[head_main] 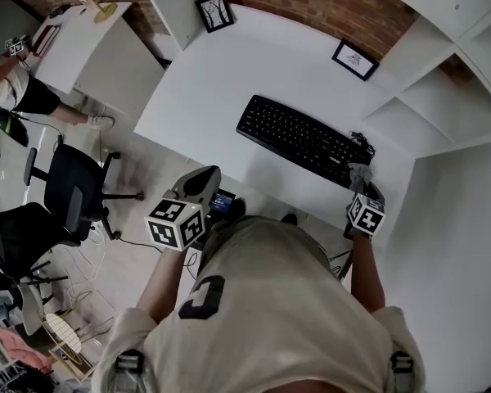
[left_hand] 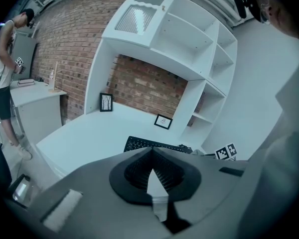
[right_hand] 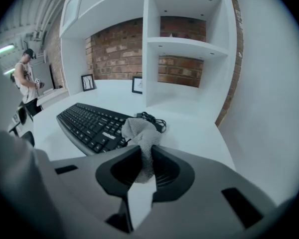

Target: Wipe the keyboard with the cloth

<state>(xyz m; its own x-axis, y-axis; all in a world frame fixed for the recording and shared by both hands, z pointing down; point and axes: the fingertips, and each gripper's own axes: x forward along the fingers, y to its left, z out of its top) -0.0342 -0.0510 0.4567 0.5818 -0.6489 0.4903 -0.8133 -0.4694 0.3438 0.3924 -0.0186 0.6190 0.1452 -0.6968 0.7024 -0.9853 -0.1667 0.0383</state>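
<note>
A black keyboard [head_main: 301, 140] lies slantwise on the white desk [head_main: 221, 88], also seen in the right gripper view [right_hand: 92, 125] and far off in the left gripper view [left_hand: 154, 145]. My right gripper [head_main: 362, 188] is shut on a crumpled grey cloth [right_hand: 141, 133], held just off the keyboard's right end, near the desk's front edge. The cloth [head_main: 359, 173] pokes out above the jaws. My left gripper [head_main: 200, 185] hangs off the desk's front edge, jaws shut with nothing between them.
Two small framed pictures [head_main: 215, 11] [head_main: 354, 59] stand at the back of the desk. A coiled black cable [right_hand: 152, 119] lies by the keyboard's right end. White shelves [head_main: 442, 97] rise on the right. Office chairs [head_main: 74, 187] and a person [head_main: 16, 88] are on the left.
</note>
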